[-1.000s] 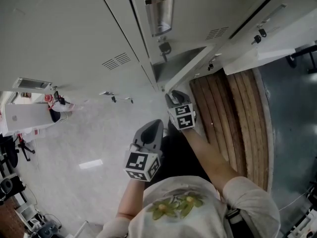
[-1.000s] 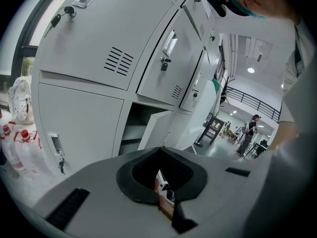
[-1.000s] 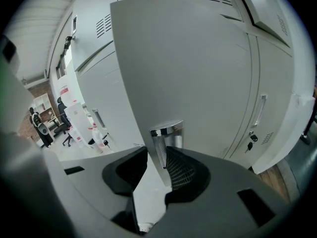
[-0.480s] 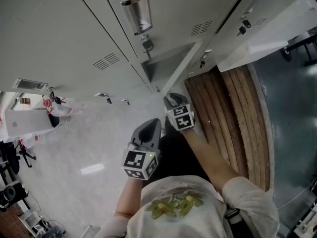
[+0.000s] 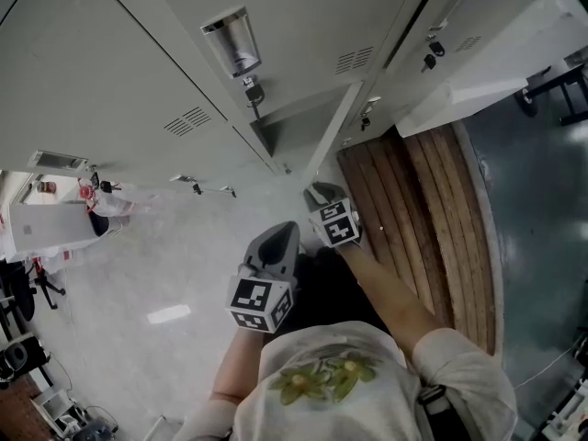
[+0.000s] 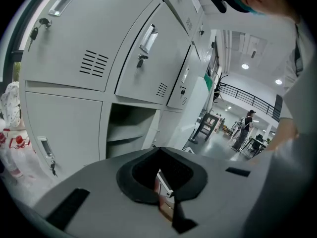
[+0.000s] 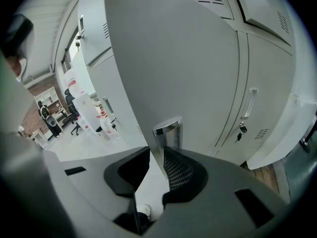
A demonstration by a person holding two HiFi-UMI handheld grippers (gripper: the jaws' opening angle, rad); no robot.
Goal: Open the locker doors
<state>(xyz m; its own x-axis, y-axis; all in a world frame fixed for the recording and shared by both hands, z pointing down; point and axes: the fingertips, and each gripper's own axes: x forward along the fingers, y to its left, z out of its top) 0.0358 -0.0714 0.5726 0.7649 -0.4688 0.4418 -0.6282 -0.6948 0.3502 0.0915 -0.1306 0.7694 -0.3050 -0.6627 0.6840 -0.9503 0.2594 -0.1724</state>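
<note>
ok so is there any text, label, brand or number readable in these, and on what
Nothing is readable in any view.
left marker cube, right marker cube: square patterns only, no words.
green sign past the lockers: too small to read.
bottles by the lockers: labels blurred.
locker doors: no print visible.

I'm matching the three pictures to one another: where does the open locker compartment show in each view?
Head view: upper middle, the open compartment left of the swung-out door.
Left gripper view: the compartment left of centre, its shelf showing.
Right gripper view: not in it; the door fills the middle.
Shared landmark: that door, edge-on in the head view, broad in the right gripper view.
</note>
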